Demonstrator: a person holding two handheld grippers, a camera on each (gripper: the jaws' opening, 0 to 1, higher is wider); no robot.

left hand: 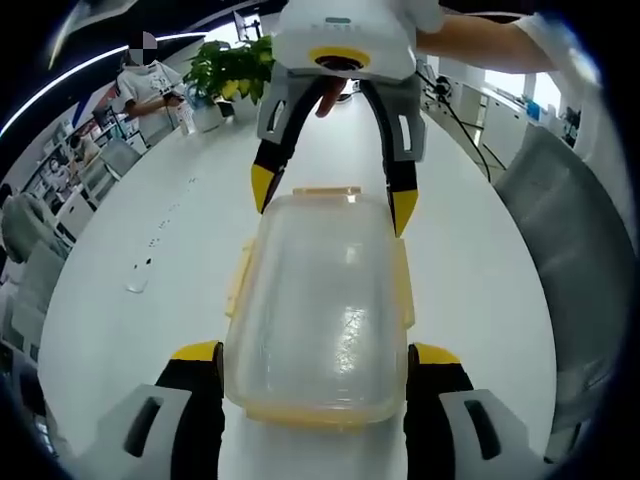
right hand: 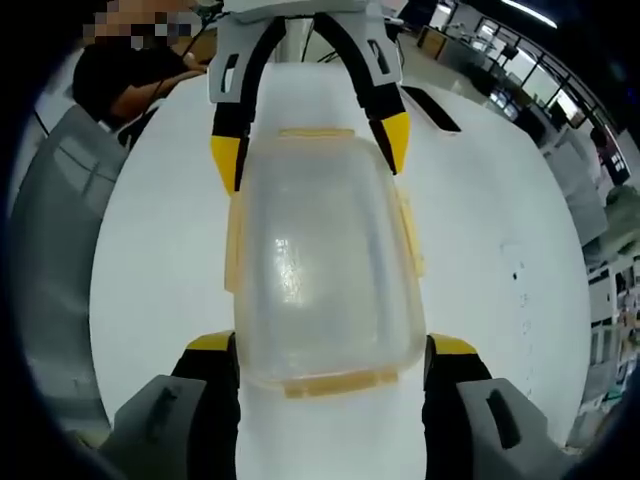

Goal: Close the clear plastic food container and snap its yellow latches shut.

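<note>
In the left gripper view the container (left hand: 315,305) lies lid-up on the white table (left hand: 130,340), lengthwise between the two tools, and the left gripper (left hand: 315,352) stands with its jaws spread wide, one yellow tip at each near corner of the box. Whether the tips touch the walls I cannot tell, but the straddle looks meant to hold the box from sliding. At the far end of the container the right gripper (left hand: 330,205) comes in with its jaws just as wide, tips flanking the far corners beside the end latch (left hand: 326,190); I take it the two ends are bracketed so that a push at one is met at the other. The side latch (left hand: 240,280) stands a little out from the wall, so I judge it not yet snapped. A potted plant (left hand: 230,65) stands well beyond the container. In the right gripper view the same box (right hand: 325,280) is seen from its other end, the right gripper (right hand: 328,348) wide about the near corners and the left gripper (right hand: 312,150) wide about the far ones. The lid seems seated on the rim, while the near latch (right hand: 335,380) and the right-side latch (right hand: 410,245) look loose, so pressing the latches is likely the work left.
</note>
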